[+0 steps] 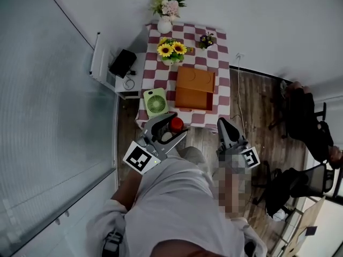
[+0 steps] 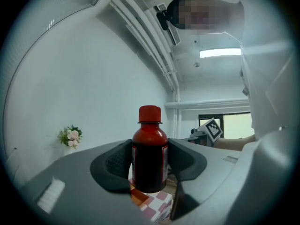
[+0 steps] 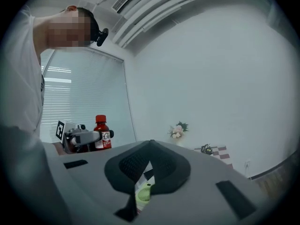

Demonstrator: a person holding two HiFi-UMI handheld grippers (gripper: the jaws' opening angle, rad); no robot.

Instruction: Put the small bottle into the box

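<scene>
A small dark bottle with a red cap [image 1: 176, 124] stands upright between the jaws of my left gripper [image 1: 172, 126], which is shut on it. The left gripper view shows the bottle [image 2: 150, 153] pressed by both pads, and the right gripper view shows the bottle [image 3: 101, 132] off to its left. An orange box [image 1: 194, 88] lies on the red-and-white checkered table [image 1: 220, 63], a little way beyond both grippers. My right gripper [image 1: 221, 123] hovers off the table's near edge, its pads [image 3: 161, 161] meeting at the tips with nothing between them.
On the table stand a green fan [image 1: 156, 101], sunflowers [image 1: 171, 50], a white vase of pink flowers [image 1: 166, 9] and a small dark plant [image 1: 206, 40]. A white side cabinet [image 1: 115, 71] stands left of the table, and black chairs [image 1: 305, 116] at the right.
</scene>
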